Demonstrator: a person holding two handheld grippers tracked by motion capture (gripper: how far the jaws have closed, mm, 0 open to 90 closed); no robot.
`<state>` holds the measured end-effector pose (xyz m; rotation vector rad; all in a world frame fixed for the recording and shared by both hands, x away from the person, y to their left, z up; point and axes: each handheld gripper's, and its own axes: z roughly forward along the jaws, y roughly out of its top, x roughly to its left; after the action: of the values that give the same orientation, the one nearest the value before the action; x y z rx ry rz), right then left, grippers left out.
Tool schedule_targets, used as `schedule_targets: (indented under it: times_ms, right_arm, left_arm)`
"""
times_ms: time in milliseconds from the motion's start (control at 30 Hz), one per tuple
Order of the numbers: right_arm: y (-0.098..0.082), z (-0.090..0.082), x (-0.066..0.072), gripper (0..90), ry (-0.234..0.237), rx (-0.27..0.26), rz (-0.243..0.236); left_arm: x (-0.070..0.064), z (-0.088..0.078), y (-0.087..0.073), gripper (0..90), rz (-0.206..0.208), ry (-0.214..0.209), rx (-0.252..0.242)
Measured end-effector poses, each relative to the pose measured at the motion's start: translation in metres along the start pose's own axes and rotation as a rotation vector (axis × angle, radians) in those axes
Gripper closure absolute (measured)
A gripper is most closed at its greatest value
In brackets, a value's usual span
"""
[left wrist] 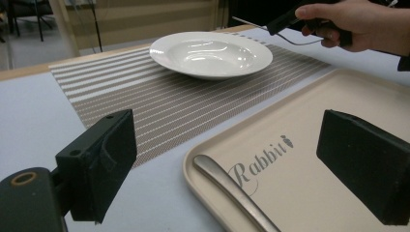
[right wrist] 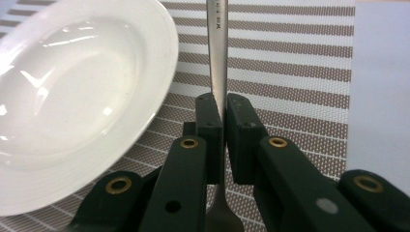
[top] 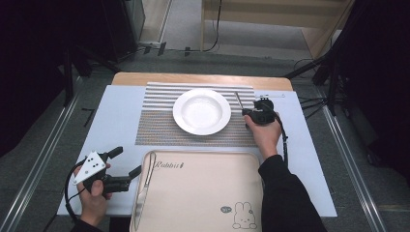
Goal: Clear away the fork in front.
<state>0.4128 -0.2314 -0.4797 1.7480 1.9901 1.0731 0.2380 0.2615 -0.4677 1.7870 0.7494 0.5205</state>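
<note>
Nearest, left gripper (top: 126,163) at the table's near left corner, jaws spread, beside the tray (top: 203,193). Right gripper (top: 245,112) pinching a fork (right wrist: 217,53) just right of the white plate (top: 201,111), over the striped placemat (top: 159,123) toward the far edge.

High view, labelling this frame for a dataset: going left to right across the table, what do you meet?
Left gripper, open → knife at the left edge of the tray → white plate → right gripper, shut on a fork.
</note>
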Motion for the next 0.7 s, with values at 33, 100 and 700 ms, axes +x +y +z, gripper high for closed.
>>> schedule_targets:
  times_ms: [33,100,700]
  right_arm:
    - [0.0,-0.003,0.001,83.8,0.009,-0.007,0.0]
    - [-0.001,-0.007,0.002,83.8,0.015,-0.024,-0.003]
    - [-0.021,-0.035,0.014,83.7,0.083,-0.114,-0.035]
  left_arm:
    - [-0.002,0.001,0.002,6.5,0.01,-0.001,0.003]
    - [-0.005,0.002,0.005,6.5,0.019,-0.008,-0.001]
    - [-0.027,0.037,0.032,12.5,0.019,-0.053,-0.017]
